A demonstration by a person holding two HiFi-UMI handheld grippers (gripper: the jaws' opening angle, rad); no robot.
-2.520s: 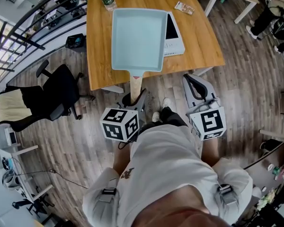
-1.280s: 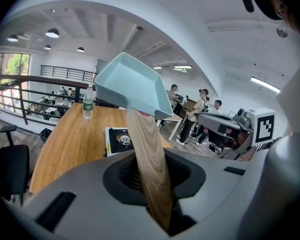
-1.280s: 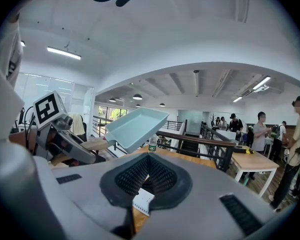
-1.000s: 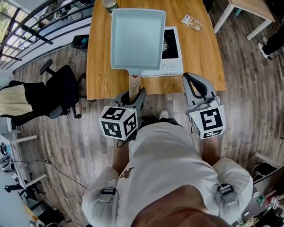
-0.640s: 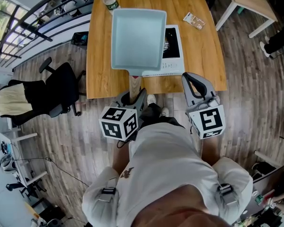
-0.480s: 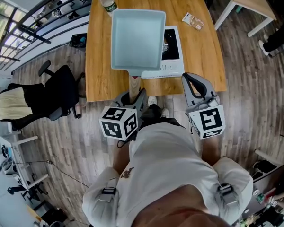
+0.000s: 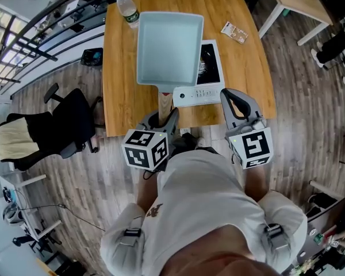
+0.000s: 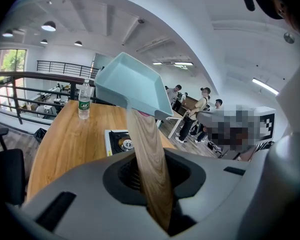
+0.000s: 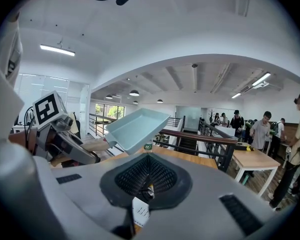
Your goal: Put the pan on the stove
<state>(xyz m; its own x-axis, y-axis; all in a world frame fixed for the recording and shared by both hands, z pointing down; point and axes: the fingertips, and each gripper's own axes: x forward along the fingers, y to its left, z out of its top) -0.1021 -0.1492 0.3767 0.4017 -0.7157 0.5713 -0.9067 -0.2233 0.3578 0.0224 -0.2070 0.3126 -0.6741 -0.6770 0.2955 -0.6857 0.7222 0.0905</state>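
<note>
Left gripper (image 7: 163, 118): it is squeezing the wooden handle (image 7: 165, 103) of the pan, with its two jaws standing narrow around the handle.
Handle: it is sticking out of the left gripper and sloping up to the pan; in the left gripper view it is filling the gap between the jaws.
Pan (image 7: 168, 48): this light blue square pan is hanging in the air over the table and tipping up at its far end. It is not sitting on the stove yet. From above, it is covering the left part of the stove.
Right gripper (image 7: 234, 100): its jaws are pressing together with nothing between them. It is hanging just beside the left gripper, near the front edge of the table.
Stove (image 7: 210, 73): this small white stove is sitting flat on the table, below and to the right of the pan.
Table (image 7: 118, 73): it is made of wood and is carrying the stove, a bottle and a packet.
Bottle (image 7: 126, 7): it is standing upright at the far left corner.
Packet (image 7: 237, 32): it is lying at the far right, apart from the stove.
Chair (image 7: 63, 122): it is standing on the floor to the left of the table.
</note>
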